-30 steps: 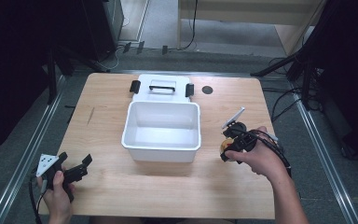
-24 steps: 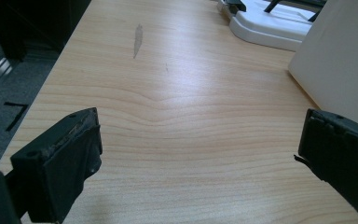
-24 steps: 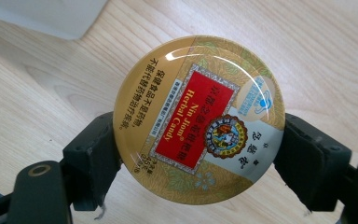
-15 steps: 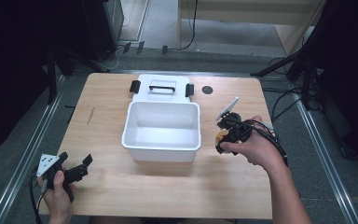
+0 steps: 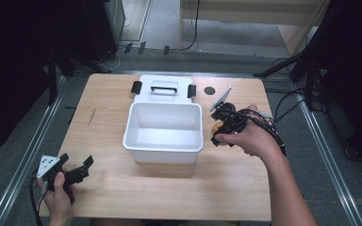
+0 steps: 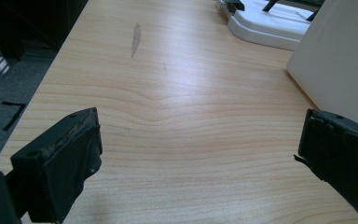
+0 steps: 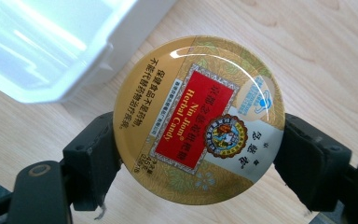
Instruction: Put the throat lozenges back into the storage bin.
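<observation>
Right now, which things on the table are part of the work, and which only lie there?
Part of the work:
- candy tin, held in the right tool
- white bin, open beside it

Only lying there:
- white lid behind the bin
- left tool, open, holding nothing

Two bare forearms, no sleeves. Each hand carries a black two-jaw tool: left tool (image 5: 75,168) with grey triangular plate and trailing black cable; right tool (image 5: 220,128) likewise plated and cabled.

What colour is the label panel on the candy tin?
Red, on the gold candy tin; clearest in the right gripper view.
</observation>
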`<state>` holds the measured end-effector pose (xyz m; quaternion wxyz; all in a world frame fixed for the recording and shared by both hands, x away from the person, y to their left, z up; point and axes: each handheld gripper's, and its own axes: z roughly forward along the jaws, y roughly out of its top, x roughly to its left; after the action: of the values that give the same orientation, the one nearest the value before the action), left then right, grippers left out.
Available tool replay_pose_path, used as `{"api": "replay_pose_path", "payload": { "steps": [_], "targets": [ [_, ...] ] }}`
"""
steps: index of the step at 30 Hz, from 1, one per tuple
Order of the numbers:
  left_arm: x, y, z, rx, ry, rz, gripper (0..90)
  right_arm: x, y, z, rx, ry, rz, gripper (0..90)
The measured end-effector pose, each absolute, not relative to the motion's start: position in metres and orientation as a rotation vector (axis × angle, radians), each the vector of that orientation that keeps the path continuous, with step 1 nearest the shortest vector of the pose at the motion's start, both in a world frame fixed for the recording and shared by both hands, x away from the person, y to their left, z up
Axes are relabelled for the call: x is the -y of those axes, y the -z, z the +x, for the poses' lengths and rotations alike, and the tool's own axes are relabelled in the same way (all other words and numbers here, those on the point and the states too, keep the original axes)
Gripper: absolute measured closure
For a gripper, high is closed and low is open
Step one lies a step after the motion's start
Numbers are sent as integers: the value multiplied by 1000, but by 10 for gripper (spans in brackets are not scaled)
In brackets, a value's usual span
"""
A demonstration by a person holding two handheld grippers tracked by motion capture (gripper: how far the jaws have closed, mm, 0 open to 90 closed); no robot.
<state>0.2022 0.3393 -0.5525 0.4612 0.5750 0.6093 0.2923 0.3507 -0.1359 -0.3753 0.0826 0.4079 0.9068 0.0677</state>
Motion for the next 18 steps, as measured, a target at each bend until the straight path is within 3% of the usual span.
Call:
{"api": "replay_pose_path", "payload": {
  "steps": [18],
  "targets": [
    [-340, 553, 203, -1502, -712, 1413, 3, 93, 360, 361, -2747, -220, 1108, 210]
  ]
}}
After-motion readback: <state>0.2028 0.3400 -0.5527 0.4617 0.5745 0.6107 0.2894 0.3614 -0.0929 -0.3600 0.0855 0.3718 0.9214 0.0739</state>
